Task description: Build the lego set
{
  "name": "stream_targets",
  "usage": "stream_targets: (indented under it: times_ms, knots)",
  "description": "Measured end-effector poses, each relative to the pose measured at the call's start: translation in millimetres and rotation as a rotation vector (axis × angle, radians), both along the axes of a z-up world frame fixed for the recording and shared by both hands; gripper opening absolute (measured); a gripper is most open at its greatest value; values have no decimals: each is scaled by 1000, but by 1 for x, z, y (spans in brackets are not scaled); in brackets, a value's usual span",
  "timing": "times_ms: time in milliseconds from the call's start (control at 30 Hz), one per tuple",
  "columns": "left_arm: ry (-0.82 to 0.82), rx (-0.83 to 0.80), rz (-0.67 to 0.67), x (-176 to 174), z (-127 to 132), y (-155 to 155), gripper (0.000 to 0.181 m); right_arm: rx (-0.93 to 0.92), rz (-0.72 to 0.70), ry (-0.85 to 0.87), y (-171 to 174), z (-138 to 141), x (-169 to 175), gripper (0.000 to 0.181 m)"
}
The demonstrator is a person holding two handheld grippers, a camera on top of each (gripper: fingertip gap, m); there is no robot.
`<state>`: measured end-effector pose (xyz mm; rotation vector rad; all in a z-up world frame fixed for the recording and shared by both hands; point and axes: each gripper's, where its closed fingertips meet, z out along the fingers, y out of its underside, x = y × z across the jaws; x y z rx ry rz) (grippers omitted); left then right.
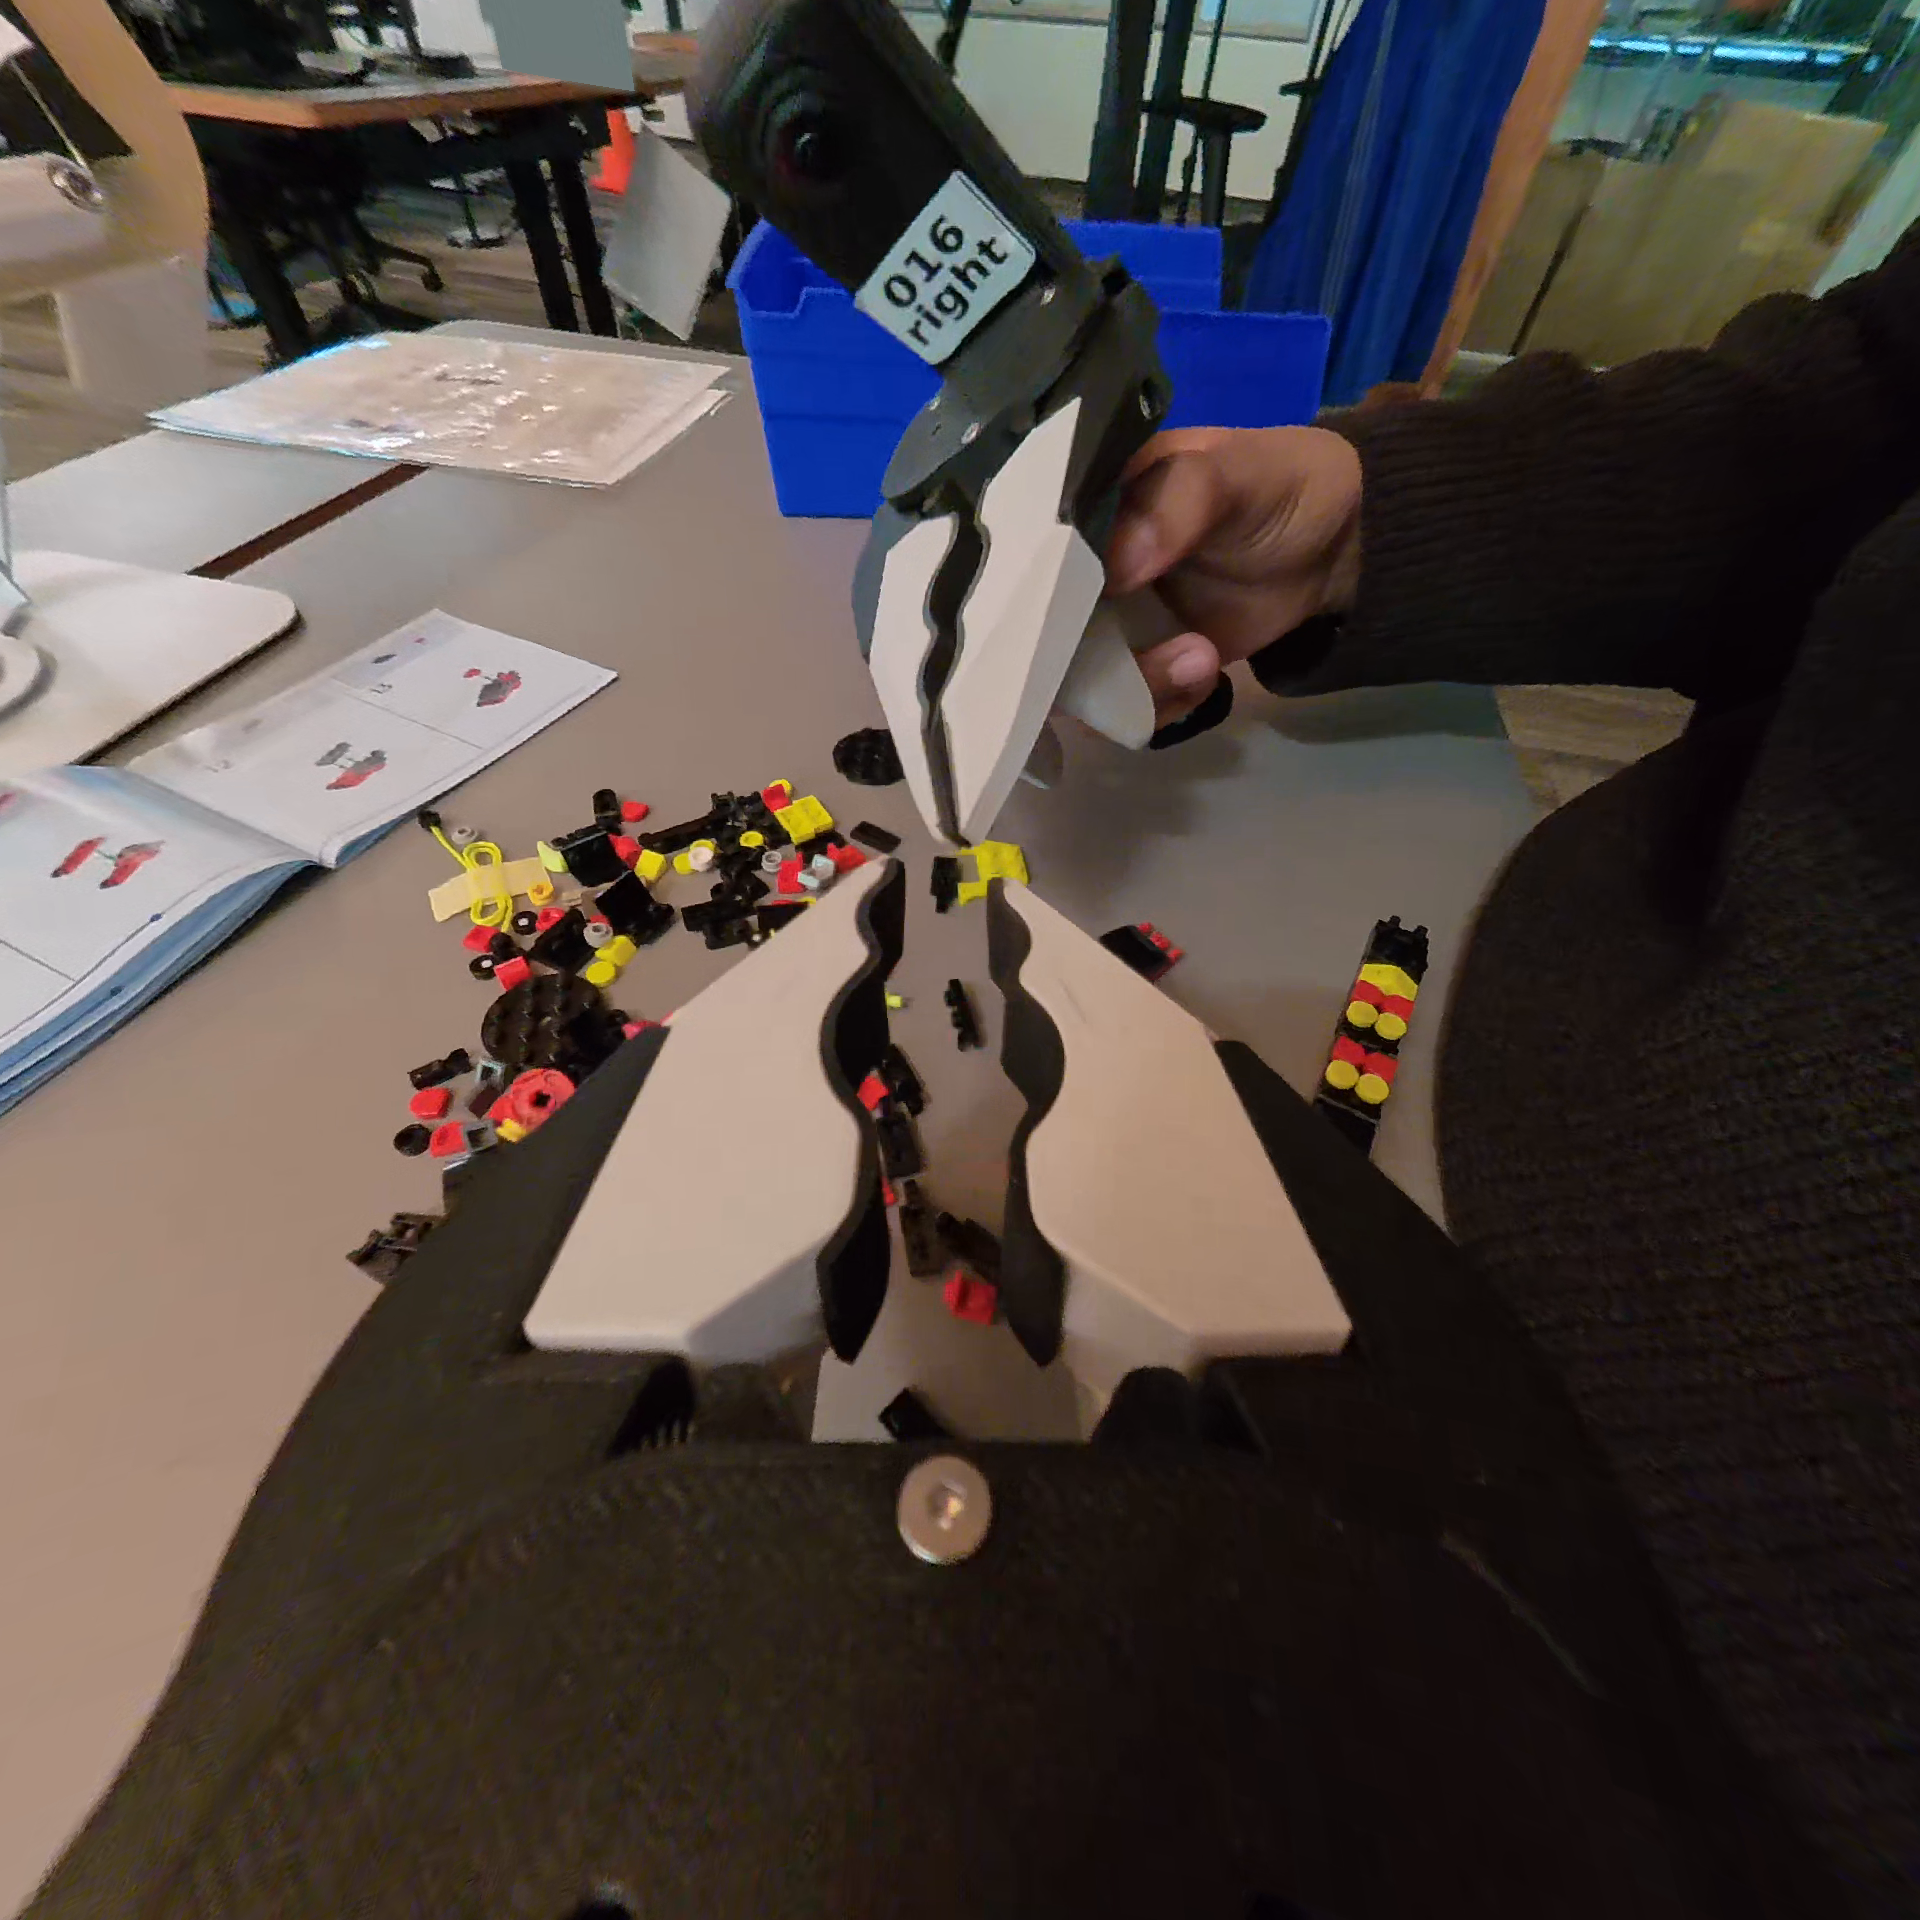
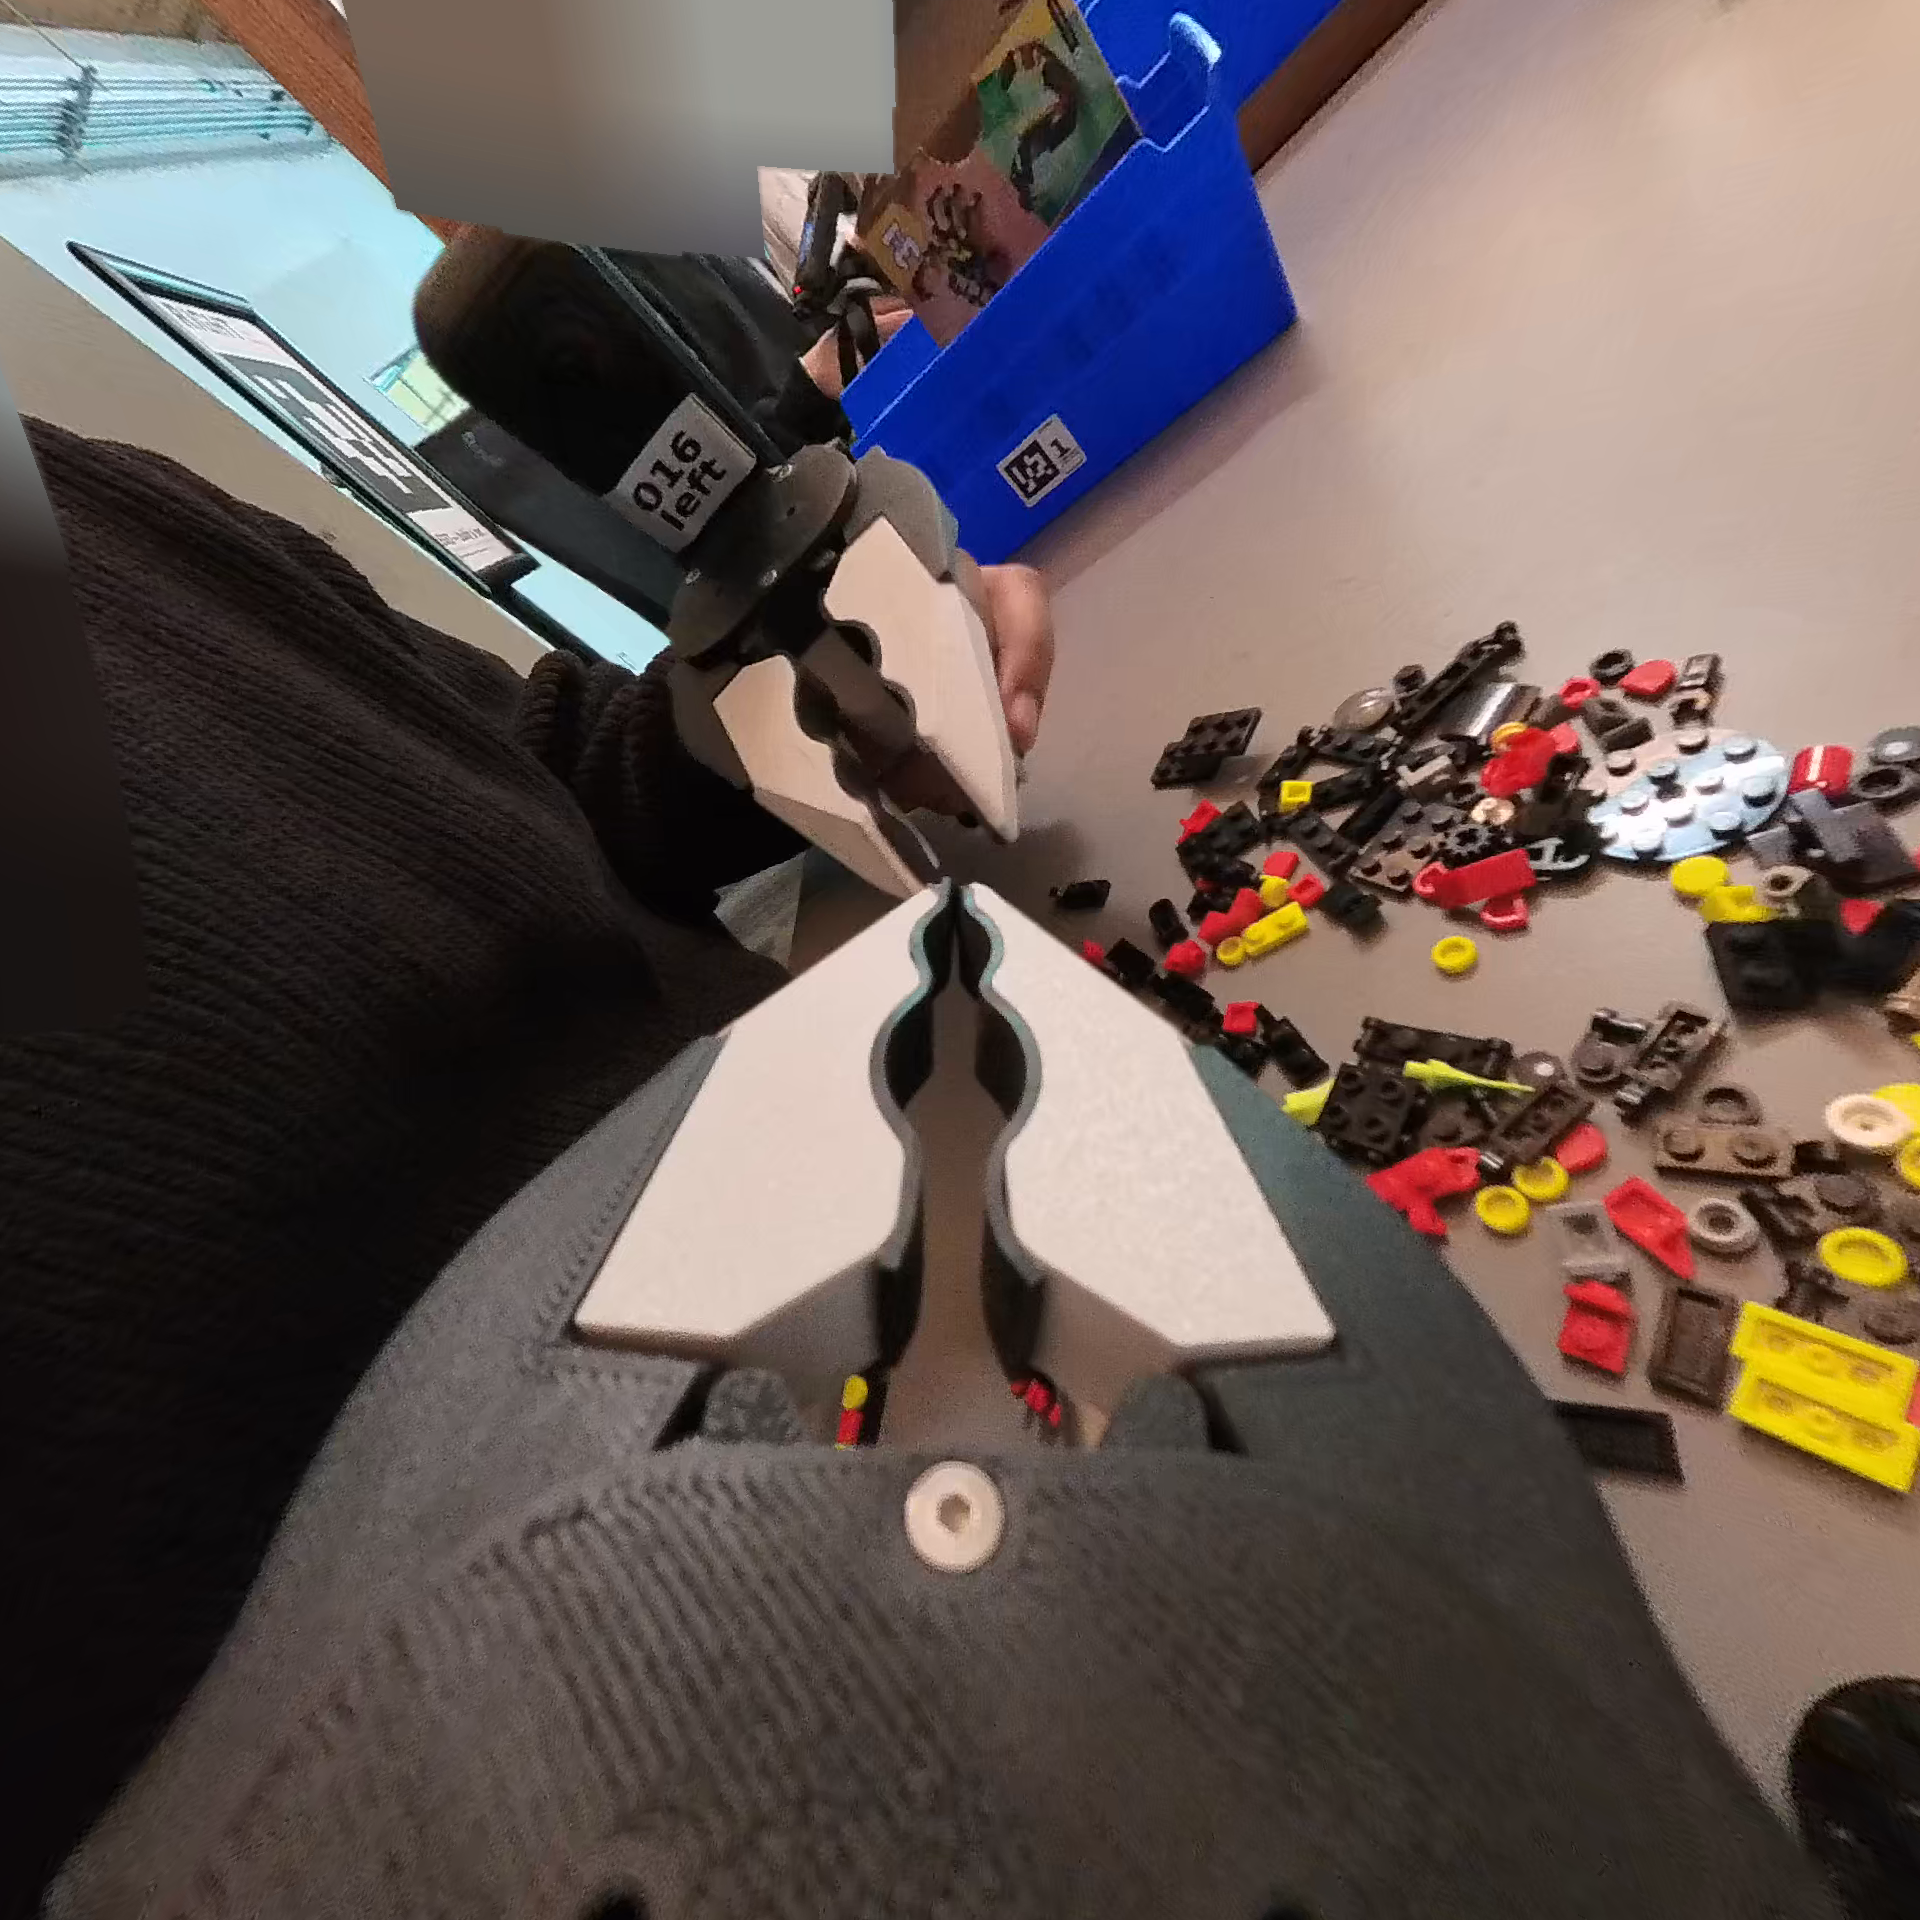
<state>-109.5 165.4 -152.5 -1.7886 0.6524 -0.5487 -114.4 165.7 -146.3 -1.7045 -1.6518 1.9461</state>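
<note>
My left gripper [image 1: 945, 881] is open and holds nothing. A small yellow-and-black brick assembly [image 1: 992, 868] sits just past its fingertips on the grey table [image 1: 208, 1299]. My right gripper [image 1: 951, 831] comes down from above with its tips together, right at the far edge of that assembly. In the right wrist view its own fingers [image 2: 951, 891] are shut and nothing shows between them. The assembly is hidden there. The left gripper [image 2: 961, 860] stands open just beyond. A long black build with red and yellow studs [image 1: 1371, 1029] lies to the right.
A pile of loose black, red and yellow pieces [image 1: 644, 914] lies to the left and also shows in the right wrist view [image 2: 1558, 935]. An open instruction booklet [image 1: 260, 790] lies farther left. A blue bin [image 1: 831, 416] stands at the back. A small black piece [image 1: 961, 1013] lies under my left fingers. Less than 4 cm separates the two grippers' tips.
</note>
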Motion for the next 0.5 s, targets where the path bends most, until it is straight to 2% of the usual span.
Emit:
stream_targets:
  times_ms: [133, 300, 400, 500]
  knots:
    - [50, 0, 100, -17, -5, 10, 5, 55, -41, -45, 9, -11, -1, 0]
    - [-51, -64, 185, -41, -4, 19, 5, 93, -48, -46, 8, -14, -2, 0]
    - [-102, -87, 210, -47, -2, 21, 5, 203, 7, -55, -5, -23, -1, 3]
    - [-95, -102, 240, -52, -5, 24, 4, 346, 153, -51, -37, -36, 5, 11]
